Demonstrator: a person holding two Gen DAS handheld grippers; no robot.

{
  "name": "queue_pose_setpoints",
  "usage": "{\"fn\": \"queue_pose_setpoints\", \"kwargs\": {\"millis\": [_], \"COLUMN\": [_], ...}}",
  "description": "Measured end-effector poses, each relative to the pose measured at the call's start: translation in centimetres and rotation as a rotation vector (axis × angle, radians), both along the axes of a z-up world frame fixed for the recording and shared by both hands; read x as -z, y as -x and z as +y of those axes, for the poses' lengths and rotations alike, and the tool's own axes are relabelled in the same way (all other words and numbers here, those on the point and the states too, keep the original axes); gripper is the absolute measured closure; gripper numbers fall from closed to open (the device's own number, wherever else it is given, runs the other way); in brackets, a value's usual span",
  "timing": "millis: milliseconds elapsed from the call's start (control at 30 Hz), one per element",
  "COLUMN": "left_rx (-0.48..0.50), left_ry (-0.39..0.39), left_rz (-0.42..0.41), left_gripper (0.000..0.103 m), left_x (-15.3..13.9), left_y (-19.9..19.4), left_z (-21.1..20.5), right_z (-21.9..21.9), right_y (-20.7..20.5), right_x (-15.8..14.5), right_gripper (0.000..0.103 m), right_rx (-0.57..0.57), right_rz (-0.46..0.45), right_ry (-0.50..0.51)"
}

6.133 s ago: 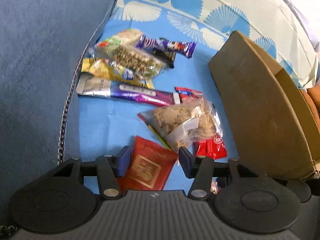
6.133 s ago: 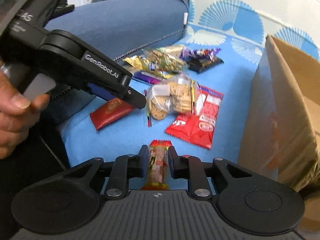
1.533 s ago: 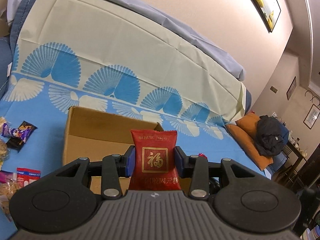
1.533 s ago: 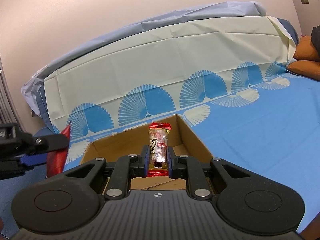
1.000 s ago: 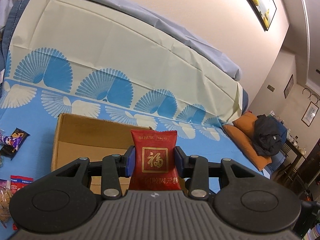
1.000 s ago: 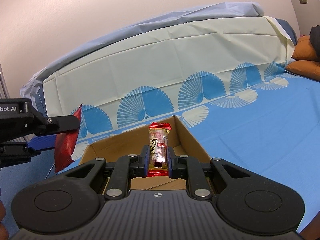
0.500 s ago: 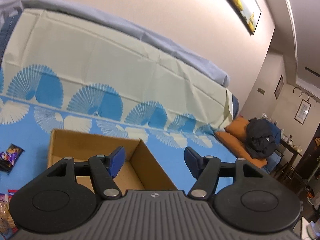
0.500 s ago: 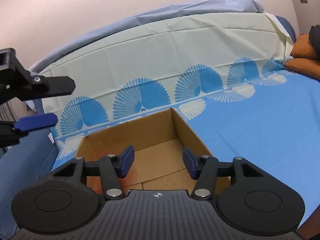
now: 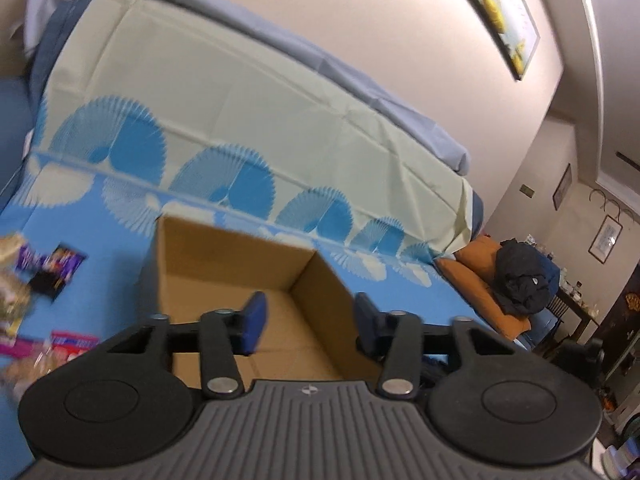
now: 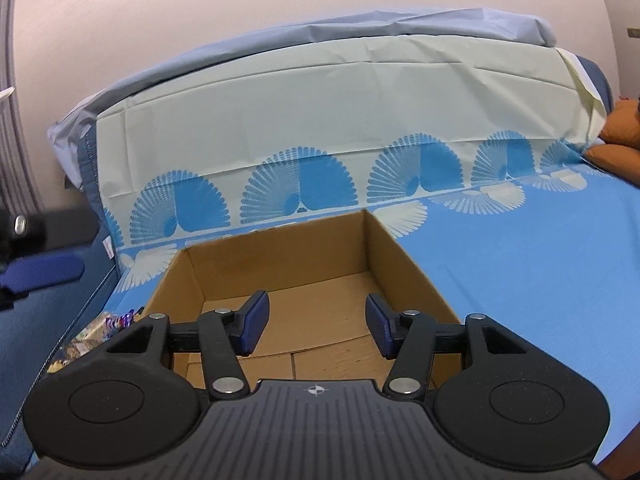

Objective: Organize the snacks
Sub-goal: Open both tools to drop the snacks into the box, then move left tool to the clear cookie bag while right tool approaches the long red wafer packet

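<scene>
We are holding both grippers over the cardboard box (image 10: pixel 280 256), which is sitting on the blue sheet (image 10: pixel 520 264) near the bed's raised back edge. The left gripper (image 9: pixel 307 320) is standing part open with nothing between its fingers; its jaws have just been closing. The right gripper (image 10: pixel 316 326) is also standing part open and empty.

The remaining snacks (image 9: pixel 48 268) are lying on the sheet off the box's left side, blurred in the left view; a few wrappers (image 10: pixel 104 328) are peeking out beside the box's near left corner in the right view.

Inside the box we are seeing only bare cardboard floor and flap seams. The near part of the floor is being hidden by the grippers, so we cannot tell what is lying there.

What could go wrong, as we are judging it: swinging back toward the pile, a finger could be catching the box's left wall and shoving or tipping the light box. Thin, slippery wrappers lying flat on soft bedding could also be slipping out of a shallow pinch, or the sheet could be getting pinched with them.
</scene>
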State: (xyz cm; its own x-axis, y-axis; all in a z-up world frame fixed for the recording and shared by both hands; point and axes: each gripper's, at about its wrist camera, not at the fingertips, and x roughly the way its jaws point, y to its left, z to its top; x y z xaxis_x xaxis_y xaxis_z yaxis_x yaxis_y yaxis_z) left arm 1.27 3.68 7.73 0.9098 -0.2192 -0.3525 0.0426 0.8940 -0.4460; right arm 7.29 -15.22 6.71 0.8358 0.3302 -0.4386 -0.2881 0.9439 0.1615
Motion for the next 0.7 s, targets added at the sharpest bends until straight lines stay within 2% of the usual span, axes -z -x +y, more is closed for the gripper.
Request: {"fn": "queue_pose_setpoints", "kwargs": {"millis": [133, 200, 333, 433, 567, 600, 633, 700], "left_rx": [-0.045, -0.061, -0.091, -0.144, -0.224, -0.254, -0.271, -0.281], "left_ry": [-0.032, -0.058, -0.143, -0.153, -0.128, -0.069, -0.021, 0.014], "left_rz": [0.028, 0.035, 0.055, 0.066, 0.125, 0.163, 0.162, 0.096], "left_gripper": [0.080, 0.083, 0.085, 0.085, 0.085, 0.086, 0.087, 0.087], "left_x": [1.5, 2.3, 4.1, 6.0, 10.1, 11.2, 11.3, 11.0], "left_y": [1.8, 2.5, 3.2, 3.8, 5.4, 5.8, 6.0, 6.9], "left_z": [2.5, 4.0, 8.3, 12.6, 16.8, 17.8, 18.7, 19.5], "right_z": [0.6, 0.9, 1.7, 2.8, 4.8, 5.4, 6.0, 7.3], "right_y": [0.5, 1.0, 2.2, 3.2, 4.5, 4.9, 5.1, 5.7], "right_x": [0.1, 0.1, 0.0, -0.1, -0.1, -0.1, -0.1, 0.1], "right_gripper": [0.055, 0.058, 0.072, 0.075, 0.075, 0.075, 0.075, 0.075], "right_rx": [-0.038, -0.058, -0.110, -0.164, -0.224, -0.242, -0.253, -0.286], "right_rz": [-0.006, -0.015, -0.030, -0.050, -0.064, -0.065, -0.065, -0.062], "right_ry": [-0.003, -0.004, -0.009, 0.003, 0.037, 0.046, 0.052, 0.062]}}
